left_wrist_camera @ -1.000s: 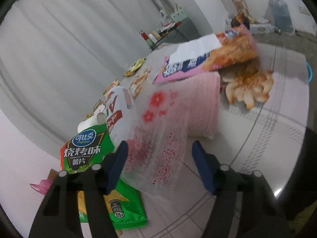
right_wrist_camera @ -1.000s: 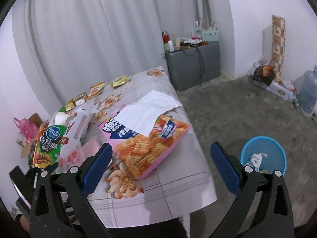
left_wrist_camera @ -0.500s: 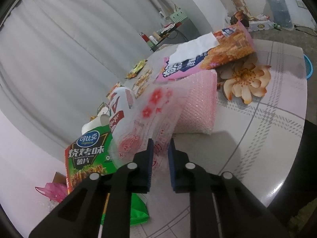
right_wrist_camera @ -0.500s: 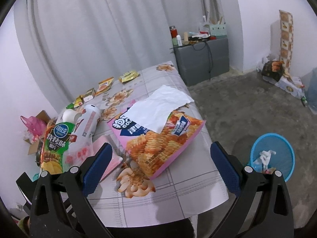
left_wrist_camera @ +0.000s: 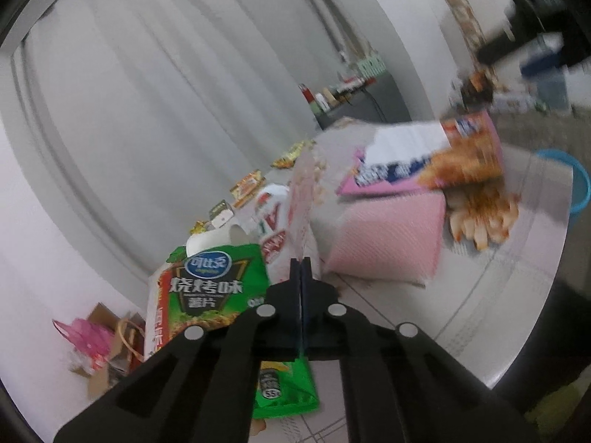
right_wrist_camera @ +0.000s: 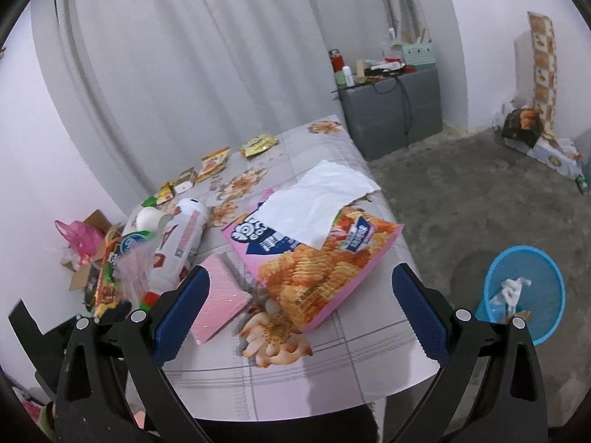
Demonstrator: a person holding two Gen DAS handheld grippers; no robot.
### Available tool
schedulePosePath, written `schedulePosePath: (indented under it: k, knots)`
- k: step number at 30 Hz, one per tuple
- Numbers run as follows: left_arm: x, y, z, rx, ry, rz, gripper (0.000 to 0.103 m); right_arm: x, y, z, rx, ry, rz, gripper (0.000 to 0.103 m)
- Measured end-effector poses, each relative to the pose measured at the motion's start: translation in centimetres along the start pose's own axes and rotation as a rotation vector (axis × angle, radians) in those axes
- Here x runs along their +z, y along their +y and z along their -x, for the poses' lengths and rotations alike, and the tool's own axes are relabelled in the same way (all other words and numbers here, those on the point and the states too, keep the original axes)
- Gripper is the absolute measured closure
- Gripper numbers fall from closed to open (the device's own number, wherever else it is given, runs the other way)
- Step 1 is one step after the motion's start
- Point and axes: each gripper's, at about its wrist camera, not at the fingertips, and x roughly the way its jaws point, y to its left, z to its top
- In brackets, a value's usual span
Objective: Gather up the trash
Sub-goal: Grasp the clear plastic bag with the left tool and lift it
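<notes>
Lifting a clear plastic bag (left_wrist_camera: 303,199) off the bench (right_wrist_camera: 332,361), left gripper (left_wrist_camera: 301,269) jaws newly clamped on it, right gripper (right_wrist_camera: 299,310) jaws apart, bin (right_wrist_camera: 524,291) waiting.

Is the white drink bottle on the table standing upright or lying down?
Lying down. The white drink bottle rests on its side on the table, between the green chip bag and the pink snack bag.

- The thin bag (left_wrist_camera: 301,217) at the centre of the left view is clear, crinkly plastic film.
- The green chip bag (left_wrist_camera: 216,288) at lower left is glossy foil.
- The pink pad (right_wrist_camera: 221,295) at lower left of the right view has a fine ribbed texture.
- The white sheet (right_wrist_camera: 317,199) at the centre looks like matt paper.
- The tablecloth (right_wrist_camera: 332,365) is smooth and slightly shiny.
- The blue basket (right_wrist_camera: 532,288) at the right is plastic mesh.
- The floor (right_wrist_camera: 461,199) is rough and matt.
</notes>
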Motion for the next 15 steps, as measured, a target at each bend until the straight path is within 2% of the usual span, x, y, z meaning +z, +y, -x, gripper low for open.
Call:
schedulePosePath:
  k: [2,6,9,15]
  knots:
    - [0.5,1.6,0.3,-0.026,-0.013,0.072,0.102,-0.2,0.7,-0.4,0.030,0.015,0.028,0.009]
    - [1.0,5.3,0.6,-0.126,-0.008,0.267,0.103,-0.8,3.3,-1.7,0.094,0.047,0.130,0.009]
    - [1.1,7.2,0.6,-0.177,0.000,0.357,0.103,-1.1,5.1,-3.6,0.158,0.089,0.210,0.009]
    - [0.8,9.8,-0.2,-0.271,0.030,0.517,0.103,-2.3,8.5,-8.1,0.164,0.191,0.371,0.009]
